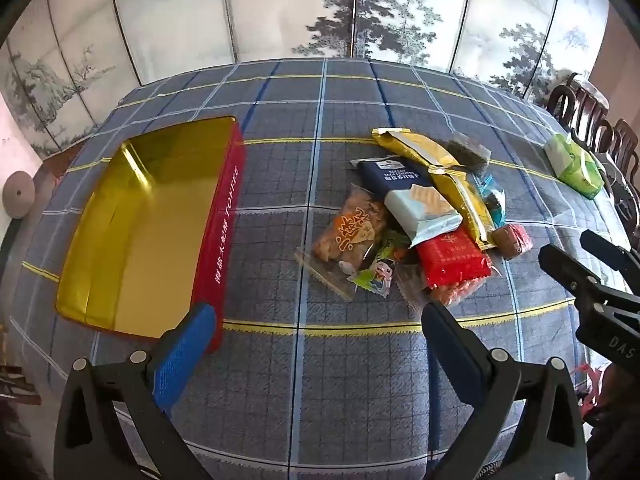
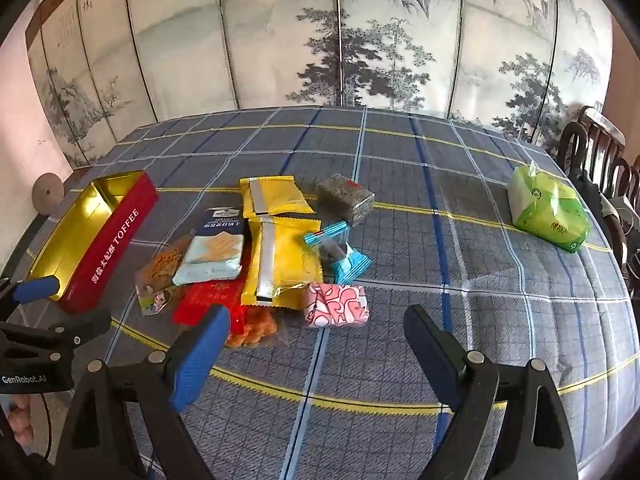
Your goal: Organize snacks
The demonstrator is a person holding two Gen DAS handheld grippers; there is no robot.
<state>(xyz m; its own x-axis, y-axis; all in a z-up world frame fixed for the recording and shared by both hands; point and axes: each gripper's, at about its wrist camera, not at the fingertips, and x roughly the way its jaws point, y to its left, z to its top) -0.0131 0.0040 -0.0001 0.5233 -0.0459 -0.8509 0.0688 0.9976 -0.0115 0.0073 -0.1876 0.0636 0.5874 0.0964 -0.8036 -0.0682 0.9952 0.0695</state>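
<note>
Two black grippers with blue pads, the left gripper (image 1: 316,320) and the right gripper (image 2: 316,328), hang wide apart and empty above a blue plaid tablecloth (image 2: 440,184); a heap of foil and plastic snack packets (image 2: 256,256) lies beside the empty red, gold-lined toffee tin (image 1: 168,216); the packets look light, crinkly, slippery and crushable, best pinched by their sealed edges.

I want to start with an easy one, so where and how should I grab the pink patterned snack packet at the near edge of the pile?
Grip the pink patterned snack packet across its short sides, coming from above. It lies flat, blocky, clear of the pile on three sides, just ahead of the open right gripper.
</note>
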